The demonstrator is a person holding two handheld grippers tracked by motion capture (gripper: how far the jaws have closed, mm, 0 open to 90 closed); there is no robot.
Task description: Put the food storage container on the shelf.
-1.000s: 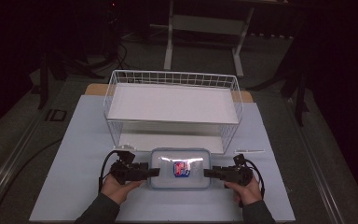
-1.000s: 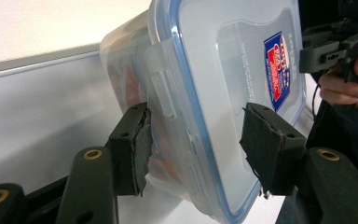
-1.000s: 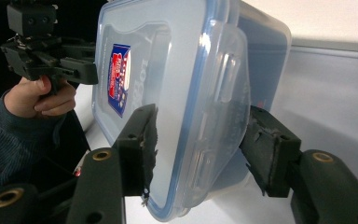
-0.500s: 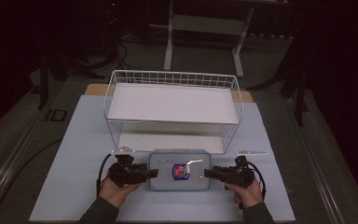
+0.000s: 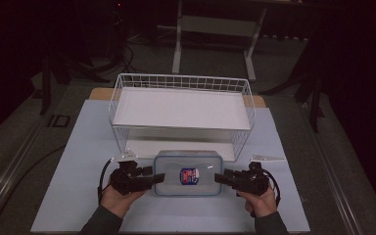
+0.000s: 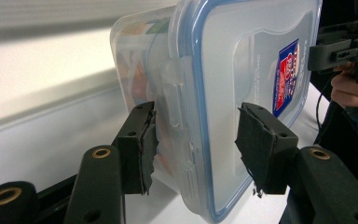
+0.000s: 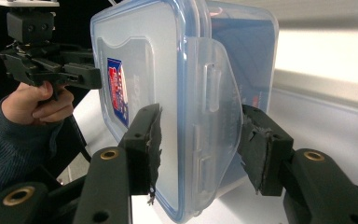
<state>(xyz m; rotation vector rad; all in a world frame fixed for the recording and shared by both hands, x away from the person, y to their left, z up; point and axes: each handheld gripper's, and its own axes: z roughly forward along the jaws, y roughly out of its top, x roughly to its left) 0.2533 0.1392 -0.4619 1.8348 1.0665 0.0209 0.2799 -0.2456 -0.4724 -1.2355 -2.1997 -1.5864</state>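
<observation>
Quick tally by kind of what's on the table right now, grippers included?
Clear plastic container with blue-rimmed lid: 1
White wire basket: 1
Grippers: 2, the left gripper and the right gripper, one at each end of the container
Total: 4

front: wire basket (image 5: 181, 110) stands just beyond plastic box (image 5: 188, 172), blocks forward path
sides: left gripper (image 5: 154, 179) and right gripper (image 5: 220, 178) at box ends
free: bare table (image 5: 78, 161) left, right, near edge
above: basket top open
</observation>
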